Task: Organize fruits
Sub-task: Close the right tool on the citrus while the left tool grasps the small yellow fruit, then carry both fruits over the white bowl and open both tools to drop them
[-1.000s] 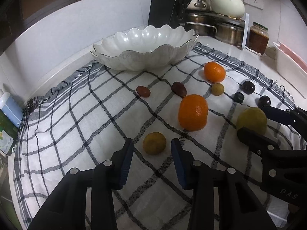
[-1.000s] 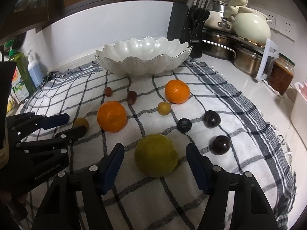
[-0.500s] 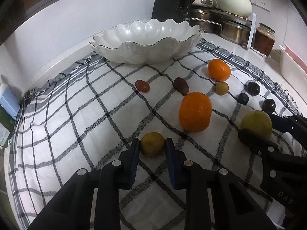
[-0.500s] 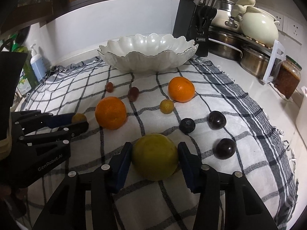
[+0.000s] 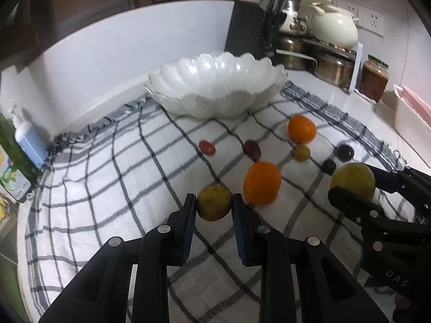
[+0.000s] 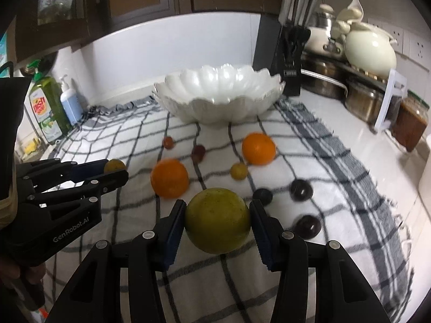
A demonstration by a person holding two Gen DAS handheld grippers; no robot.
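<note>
Left gripper (image 5: pixel 214 206), lower centre of its frame: pads clamped on a small yellow-brown fruit (image 5: pixel 214 202). Right gripper (image 6: pixel 217 220), lower centre of its frame: pads pressed against both sides of a large green-yellow fruit (image 6: pixel 217 220). White scalloped bowl (image 6: pixel 219 95) sits upper centre on the checked cloth (image 6: pixel 309 145). 2 oranges (image 6: pixel 169 178) and several small dark fruits (image 6: pixel 301 189) lie between.
</note>
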